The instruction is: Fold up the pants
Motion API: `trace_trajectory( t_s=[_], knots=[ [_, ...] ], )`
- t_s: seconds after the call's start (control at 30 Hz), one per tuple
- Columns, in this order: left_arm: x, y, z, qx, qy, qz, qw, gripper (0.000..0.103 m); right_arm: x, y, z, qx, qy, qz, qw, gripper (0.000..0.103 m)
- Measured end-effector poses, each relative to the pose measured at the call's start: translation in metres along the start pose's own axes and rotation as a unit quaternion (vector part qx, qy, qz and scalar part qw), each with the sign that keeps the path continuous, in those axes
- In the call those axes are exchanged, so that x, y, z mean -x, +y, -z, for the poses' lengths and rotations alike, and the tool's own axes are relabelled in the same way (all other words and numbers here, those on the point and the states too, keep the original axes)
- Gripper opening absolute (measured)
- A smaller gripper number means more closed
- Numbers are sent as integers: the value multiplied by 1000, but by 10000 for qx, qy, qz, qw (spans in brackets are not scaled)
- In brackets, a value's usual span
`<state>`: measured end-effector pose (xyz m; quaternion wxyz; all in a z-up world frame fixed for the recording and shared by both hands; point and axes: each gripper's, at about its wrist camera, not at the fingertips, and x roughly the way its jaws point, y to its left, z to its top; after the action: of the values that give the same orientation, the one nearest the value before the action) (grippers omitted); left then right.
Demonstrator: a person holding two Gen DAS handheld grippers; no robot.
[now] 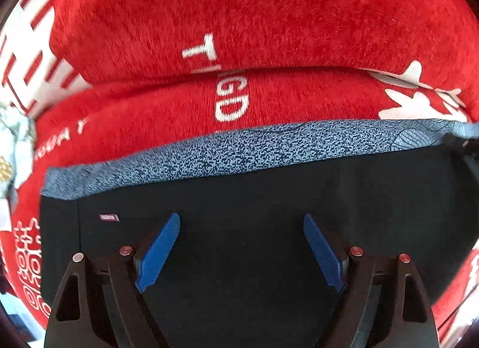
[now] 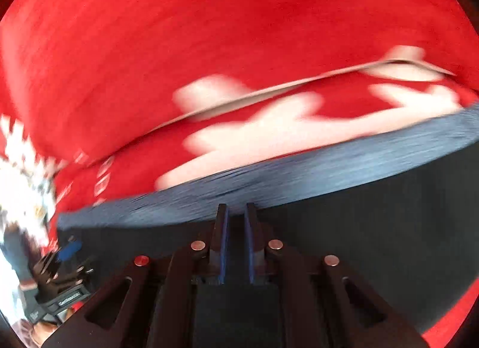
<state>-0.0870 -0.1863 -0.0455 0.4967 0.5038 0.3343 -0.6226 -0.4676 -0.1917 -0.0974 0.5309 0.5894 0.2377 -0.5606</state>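
So up close in the left wrist view, the left gripper [image 1: 241, 253] has its jaws spread wide, nothing between them. Its blue ribbed pads [image 1: 158, 253] hang over the pants [image 1: 269, 195], which fill the whole gap and run out past both fingers. Can't tell if the pads actually touch the cloth or just float above it.

The right gripper [image 2: 236, 246] is a different story: jaws nearly together with only a thin slot left, and the tips sit right at the far edge of the pants [image 2: 359, 228]. The frame is badly smeared, so I honestly can't tell whether there's fabric pinched in that slot.

The pants are black and smooth-looking, lying flat, with a speckled blue and navy band [image 1: 239, 153] along the far edge. Looks like a knit waistband. There's a small reddish label [image 1: 109, 217] on the black part near the left corner.

All of it lies on a red fuzzy blanket [image 1: 239, 4] with white letters and white shapes printed on it, folded or bunched so a ridge runs across just beyond the band. At the blanket's left edge there's some pale floral cloth [image 1: 18, 138], too cut off to say more.

In the right wrist view the other gripper's blue pad [image 2: 69, 248] shows at the left edge, blurred.
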Motion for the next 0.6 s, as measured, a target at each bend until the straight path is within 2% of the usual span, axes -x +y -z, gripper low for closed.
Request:
trace_trajectory(
  t_s=[0.03, 0.07, 0.13, 0.2, 0.23, 0.3, 0.37, 0.43, 0.47, 0.5, 0.57, 0.6],
  knots=[
    [-1, -6, 2, 0, -1, -18, 10000, 86, 4, -18, -5, -41, -73, -78, 9999, 3],
    [1, -5, 1, 20, 48, -33, 10000, 86, 10, -41, -12, -48, -144, 161, 9998, 3],
    [4, -10, -2, 53, 177, -194, 9996, 86, 19, -71, -22, -109, -270, 282, 9992, 3],
    [16, -18, -6, 60, 203, -319, 9993, 86, 35, -108, -32, -224, -418, 772, 9959, 3],
    [20, -29, -18, 89, 189, -268, 9994, 86, 46, -127, -34, -378, -496, 1091, 9921, 8],
    [28, -49, -19, 125, 202, -110, 9997, 86, 71, -160, -32, -890, -646, 1440, 9834, 15],
    [27, -67, -14, 102, 322, 36, 9994, 86, 104, -193, -15, -1515, -830, 1292, 9765, 28],
    [17, -84, -7, 151, 612, 124, 9979, 86, 129, -214, 8, -1917, -946, 1202, 9694, 40],
    [10, -89, -1, 199, 734, 120, 9970, 86, 137, -223, 19, -2104, -976, 1147, 9659, 44],
    [6, -89, 2, 246, 684, 76, 9973, 86, 146, -238, 34, -2412, -976, 936, 9610, 44],
    [7, -91, 3, 344, 564, 34, 9978, 87, 143, -263, 54, -2972, -819, 147, 9512, 45],
    [7, -91, 3, 403, 596, 48, 9974, 87, 140, -270, 58, -3081, -757, -19, 9484, 45]
  ],
)
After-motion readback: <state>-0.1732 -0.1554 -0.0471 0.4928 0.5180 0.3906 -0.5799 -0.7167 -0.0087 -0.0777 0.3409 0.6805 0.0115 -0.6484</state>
